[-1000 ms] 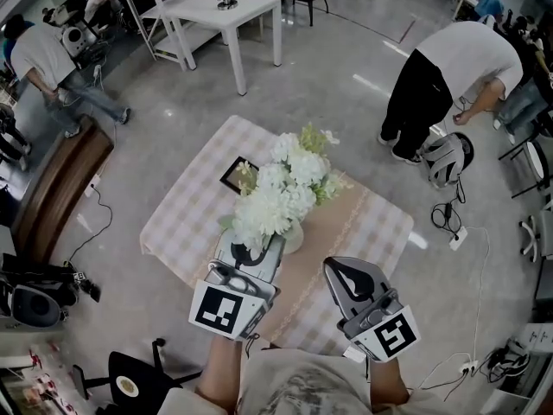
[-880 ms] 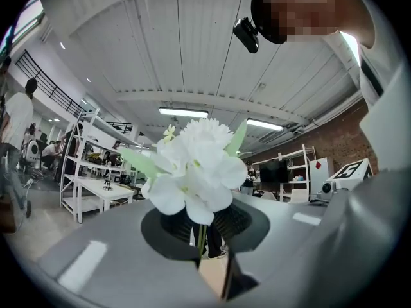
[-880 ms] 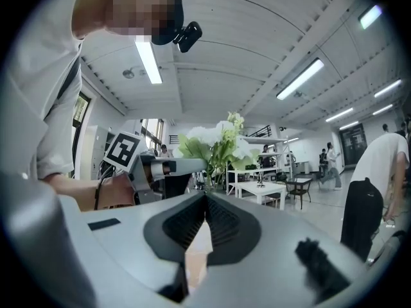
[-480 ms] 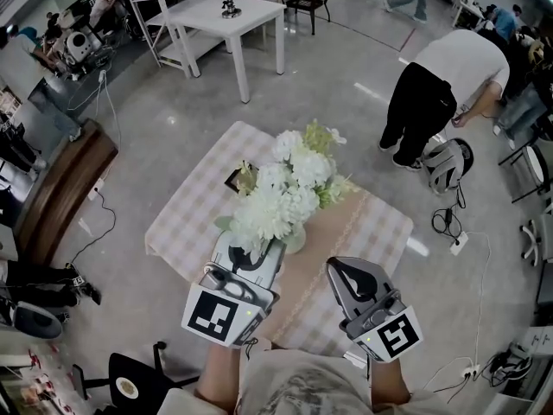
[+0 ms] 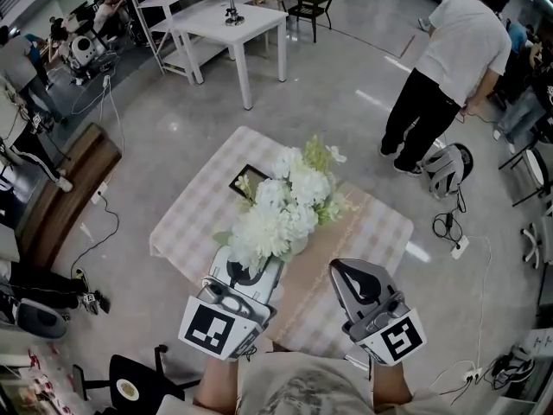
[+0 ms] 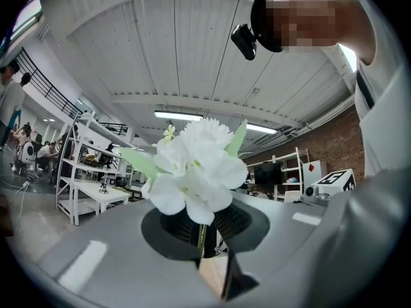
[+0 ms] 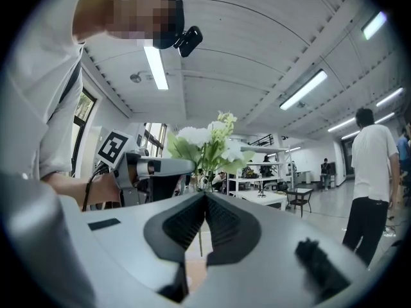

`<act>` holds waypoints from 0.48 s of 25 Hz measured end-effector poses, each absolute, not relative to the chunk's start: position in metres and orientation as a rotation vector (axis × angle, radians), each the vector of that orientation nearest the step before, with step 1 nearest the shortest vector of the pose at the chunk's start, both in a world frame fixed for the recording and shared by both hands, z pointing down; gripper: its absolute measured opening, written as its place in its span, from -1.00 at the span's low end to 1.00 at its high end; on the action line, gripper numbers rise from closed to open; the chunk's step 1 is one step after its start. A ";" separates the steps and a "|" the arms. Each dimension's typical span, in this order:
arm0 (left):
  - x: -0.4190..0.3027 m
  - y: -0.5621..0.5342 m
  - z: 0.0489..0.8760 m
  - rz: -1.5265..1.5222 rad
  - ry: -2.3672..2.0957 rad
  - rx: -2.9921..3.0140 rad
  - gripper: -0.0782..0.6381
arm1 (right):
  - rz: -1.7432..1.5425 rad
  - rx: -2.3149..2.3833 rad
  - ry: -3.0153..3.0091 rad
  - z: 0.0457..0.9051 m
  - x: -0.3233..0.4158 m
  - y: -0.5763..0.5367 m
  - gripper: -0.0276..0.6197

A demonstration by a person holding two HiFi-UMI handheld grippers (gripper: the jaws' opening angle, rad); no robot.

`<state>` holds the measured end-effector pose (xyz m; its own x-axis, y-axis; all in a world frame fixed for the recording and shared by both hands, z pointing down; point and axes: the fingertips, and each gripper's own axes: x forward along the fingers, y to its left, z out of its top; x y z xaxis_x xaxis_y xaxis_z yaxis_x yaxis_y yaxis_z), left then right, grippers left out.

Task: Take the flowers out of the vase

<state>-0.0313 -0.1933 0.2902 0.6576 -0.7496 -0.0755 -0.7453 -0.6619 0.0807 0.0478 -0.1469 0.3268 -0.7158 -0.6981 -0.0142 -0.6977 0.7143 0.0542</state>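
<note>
A bunch of white flowers with green leaves [image 5: 287,204] stands over the checked table. My left gripper [image 5: 247,271] is shut on its thin green stems just under the blooms. In the left gripper view a white bloom [image 6: 196,169] sits right above the closed pads, and a stem [image 6: 200,239] runs down between them. The vase is hidden under the blooms. My right gripper [image 5: 351,277] hovers to the right of the bunch, shut and holding nothing. In the right gripper view [image 7: 204,197] the flowers [image 7: 205,143] and the left gripper [image 7: 157,167] show beyond its tips.
The low table has a checked cloth [image 5: 194,223] and a beige runner [image 5: 350,223]. A small dark picture frame [image 5: 244,178] lies behind the flowers. A person [image 5: 449,59] stands at the upper right near a backpack [image 5: 448,167]. A white table [image 5: 232,20] stands at the back.
My left gripper has risen a little with the flowers in it. The pale vase seen under the blooms earlier no longer shows. The person at the upper right has straightened up.
</note>
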 end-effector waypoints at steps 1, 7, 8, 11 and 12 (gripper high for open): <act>-0.032 -0.191 0.292 -0.155 -1.270 2.820 -0.60 | -0.090 1.181 -2.904 0.326 0.048 -0.146 -0.87; -0.040 -0.177 0.304 -0.151 -1.257 2.814 -0.60 | -0.098 1.182 -2.912 0.322 0.043 -0.141 -0.87; -0.042 -0.175 0.307 -0.154 -1.260 2.816 -0.60 | -0.098 1.181 -2.913 0.322 0.042 -0.140 -0.87; -0.045 -0.168 0.313 -0.165 -1.258 2.805 -0.60 | -0.099 1.176 -2.915 0.320 0.040 -0.138 -0.87; -0.045 -0.166 0.316 -0.165 -1.249 2.791 -0.60 | -0.098 1.173 -2.914 0.320 0.040 -0.138 -0.87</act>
<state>-0.0453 -0.1658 0.3162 0.6622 -0.7464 -0.0661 -0.7378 -0.6649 0.1161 0.0402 -0.1375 0.3204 -0.7213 -0.6921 -0.0249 -0.6922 0.7194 0.0574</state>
